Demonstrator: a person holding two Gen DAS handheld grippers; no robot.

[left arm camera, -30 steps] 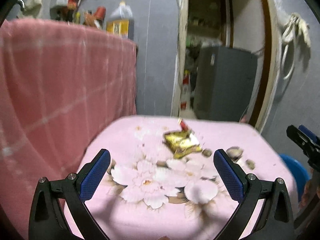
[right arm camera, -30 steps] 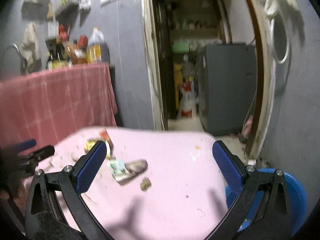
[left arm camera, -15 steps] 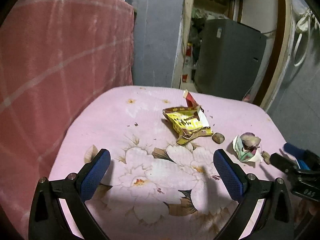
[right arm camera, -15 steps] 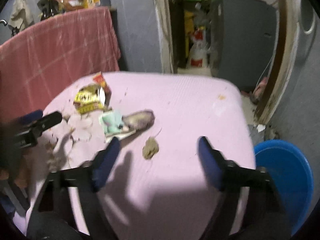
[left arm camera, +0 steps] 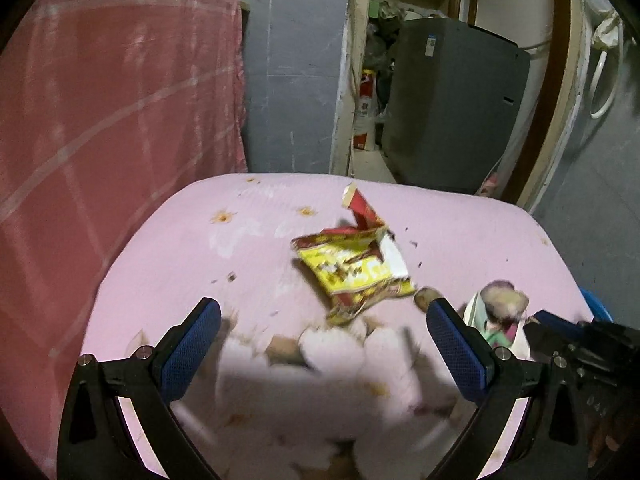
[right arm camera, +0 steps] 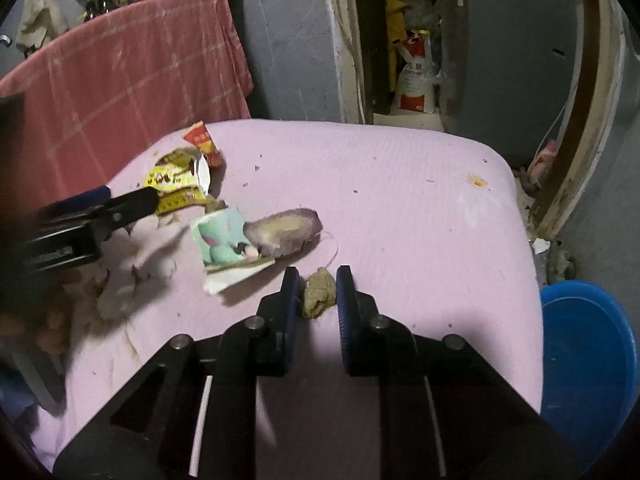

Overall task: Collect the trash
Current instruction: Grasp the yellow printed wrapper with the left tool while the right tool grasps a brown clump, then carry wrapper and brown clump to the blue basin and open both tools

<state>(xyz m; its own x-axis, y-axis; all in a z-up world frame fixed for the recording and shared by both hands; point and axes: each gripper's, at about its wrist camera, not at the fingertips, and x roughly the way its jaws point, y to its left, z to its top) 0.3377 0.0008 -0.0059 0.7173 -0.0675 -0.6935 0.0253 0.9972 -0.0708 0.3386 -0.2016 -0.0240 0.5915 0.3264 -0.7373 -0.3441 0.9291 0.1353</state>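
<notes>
The right tool (right arm camera: 316, 292) tilts down, closing around a brown lump (right arm camera: 319, 293) on the bench (right arm camera: 400, 208). The left tool (left arm camera: 324, 344) hangs released near the yellow wrapper (left arm camera: 352, 270). Only the right view shows the blue bin (right arm camera: 588, 364) beside the bench.

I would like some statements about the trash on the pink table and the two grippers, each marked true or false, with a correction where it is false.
1. A small brown lump lies between the pads of the right gripper, whose jaws are closing. True.
2. The left gripper is clamped on the yellow snack wrapper. False: its jaws stand wide open, and the wrapper lies on the pink table ahead of them.
3. A blue bin stands beside the table, at the right of the right wrist view. True.
4. The pale green printed paper is already in the bin. False: it lies on the table, next to a purplish peel.
</notes>
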